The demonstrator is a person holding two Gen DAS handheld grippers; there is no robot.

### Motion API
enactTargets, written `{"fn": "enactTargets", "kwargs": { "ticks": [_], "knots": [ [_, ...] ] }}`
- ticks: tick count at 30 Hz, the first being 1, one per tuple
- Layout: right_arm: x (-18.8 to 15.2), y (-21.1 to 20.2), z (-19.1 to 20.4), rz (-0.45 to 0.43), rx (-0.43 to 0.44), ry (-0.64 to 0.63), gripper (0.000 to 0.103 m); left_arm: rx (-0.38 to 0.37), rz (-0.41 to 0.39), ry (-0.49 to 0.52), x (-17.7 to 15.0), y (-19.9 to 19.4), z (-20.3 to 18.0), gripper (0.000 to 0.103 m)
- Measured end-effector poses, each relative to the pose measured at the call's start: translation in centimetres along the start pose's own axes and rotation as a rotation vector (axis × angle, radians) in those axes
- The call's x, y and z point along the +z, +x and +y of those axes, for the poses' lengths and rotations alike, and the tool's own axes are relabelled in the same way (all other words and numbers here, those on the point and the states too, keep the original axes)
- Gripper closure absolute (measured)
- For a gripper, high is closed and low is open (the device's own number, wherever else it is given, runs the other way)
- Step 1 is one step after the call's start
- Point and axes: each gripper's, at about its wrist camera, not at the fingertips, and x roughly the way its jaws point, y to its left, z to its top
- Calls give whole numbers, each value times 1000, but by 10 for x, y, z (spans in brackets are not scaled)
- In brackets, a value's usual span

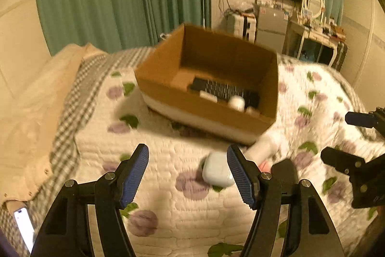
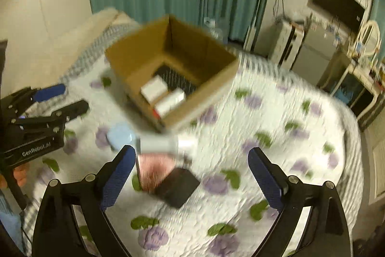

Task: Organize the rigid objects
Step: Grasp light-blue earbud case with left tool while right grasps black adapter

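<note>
An open cardboard box stands on the bed and holds a black keyboard and small white items; it also shows in the right wrist view. A white earbud case lies on the quilt just inside the right finger of my open left gripper. A white tube lies beside it. In the right wrist view my open right gripper hovers over an open black compact with a mirror, with the tube and the case beyond it.
The floral quilt covers the bed. A beige pillow and a phone lie at the left. Green curtains, a fridge and a cluttered shelf stand behind. The right gripper shows at the left view's right edge.
</note>
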Motion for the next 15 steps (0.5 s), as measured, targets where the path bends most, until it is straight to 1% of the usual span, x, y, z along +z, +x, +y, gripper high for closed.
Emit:
{"fn": "enactTargets", "kwargs": {
  "ticks": [2,6,7,11,15],
  "knots": [
    [-14,18,-3,40,-5,16,8,-17,31,14,-12,12,-2,33],
    [-32,53,-19,143,30,128,8,-48,72,36,-23,33,-13,33],
    [-35,58,-20,157,33,141,8,-55,78,42,-24,36,-15,33],
    [-40,74,-24,183,47,174,8,-79,114,69,-29,48,-26,33],
    [-40,78,-23,184,54,181,8,-75,139,62,-31,60,-28,33]
  ]
}}
